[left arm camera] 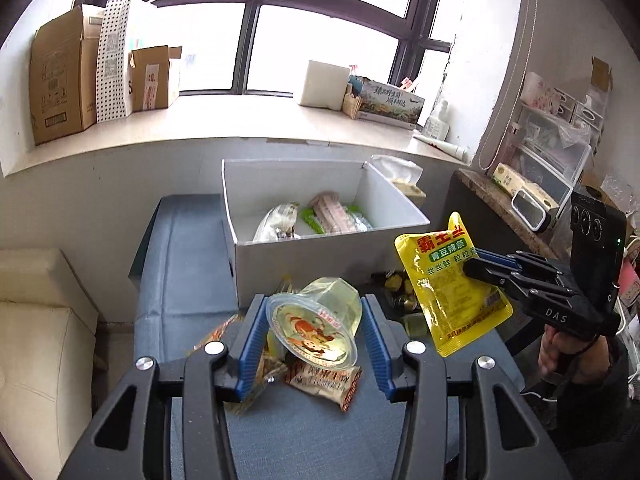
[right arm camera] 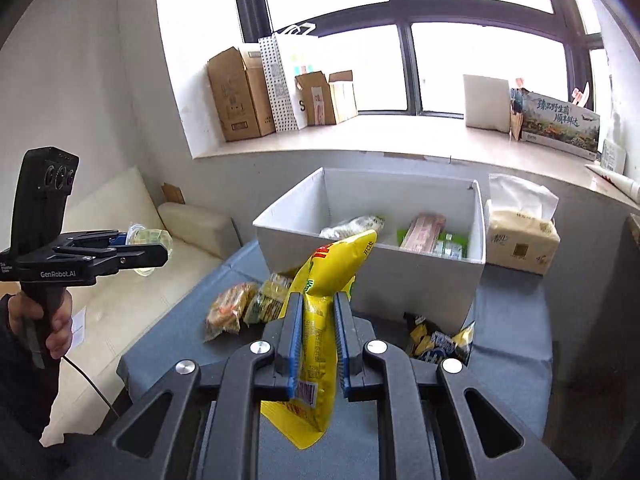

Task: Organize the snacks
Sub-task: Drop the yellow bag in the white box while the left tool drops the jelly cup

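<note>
Blue table (right arm camera: 512, 312) carries the white box (right arm camera: 400, 276); left gripper (left arm camera: 314, 336) clamps a jelly cup (left arm camera: 316, 324), right gripper (right arm camera: 318, 344) clamps a yellow pouch (right arm camera: 320, 300), both raised, next requiring release over the box.

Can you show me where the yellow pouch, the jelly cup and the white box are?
yellow pouch (right arm camera: 318, 344): right wrist view, its middle.
jelly cup (left arm camera: 310, 330): left wrist view, its printed lid.
white box (left arm camera: 320, 258): left wrist view, its front wall.
</note>
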Action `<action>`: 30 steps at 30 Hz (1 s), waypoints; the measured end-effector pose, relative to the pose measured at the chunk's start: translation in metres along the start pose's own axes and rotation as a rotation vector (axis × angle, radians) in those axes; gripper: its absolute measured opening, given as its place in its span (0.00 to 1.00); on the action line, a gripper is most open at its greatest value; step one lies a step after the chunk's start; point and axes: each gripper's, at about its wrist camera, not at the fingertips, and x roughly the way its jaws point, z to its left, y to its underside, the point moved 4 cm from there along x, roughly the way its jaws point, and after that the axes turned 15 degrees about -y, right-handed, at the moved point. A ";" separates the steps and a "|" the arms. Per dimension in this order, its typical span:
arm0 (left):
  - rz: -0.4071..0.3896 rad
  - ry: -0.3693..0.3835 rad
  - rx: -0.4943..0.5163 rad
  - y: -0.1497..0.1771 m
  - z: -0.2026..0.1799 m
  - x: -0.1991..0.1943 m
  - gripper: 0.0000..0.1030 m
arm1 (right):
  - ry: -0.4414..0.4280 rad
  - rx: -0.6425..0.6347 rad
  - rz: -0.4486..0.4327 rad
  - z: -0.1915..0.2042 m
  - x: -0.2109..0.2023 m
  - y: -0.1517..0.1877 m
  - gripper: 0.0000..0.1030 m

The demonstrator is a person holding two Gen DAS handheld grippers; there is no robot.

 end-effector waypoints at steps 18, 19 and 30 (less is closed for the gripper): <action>0.160 -0.112 0.008 -0.125 0.000 0.178 0.83 | 0.175 0.134 0.011 -0.143 0.074 -0.118 0.39; 0.174 -0.115 0.002 -0.123 0.003 0.186 0.93 | 0.181 0.168 0.019 -0.150 0.077 -0.115 0.81; 0.161 -0.117 0.016 -0.106 0.003 0.176 1.00 | 0.194 0.122 0.010 -0.124 0.059 -0.100 1.00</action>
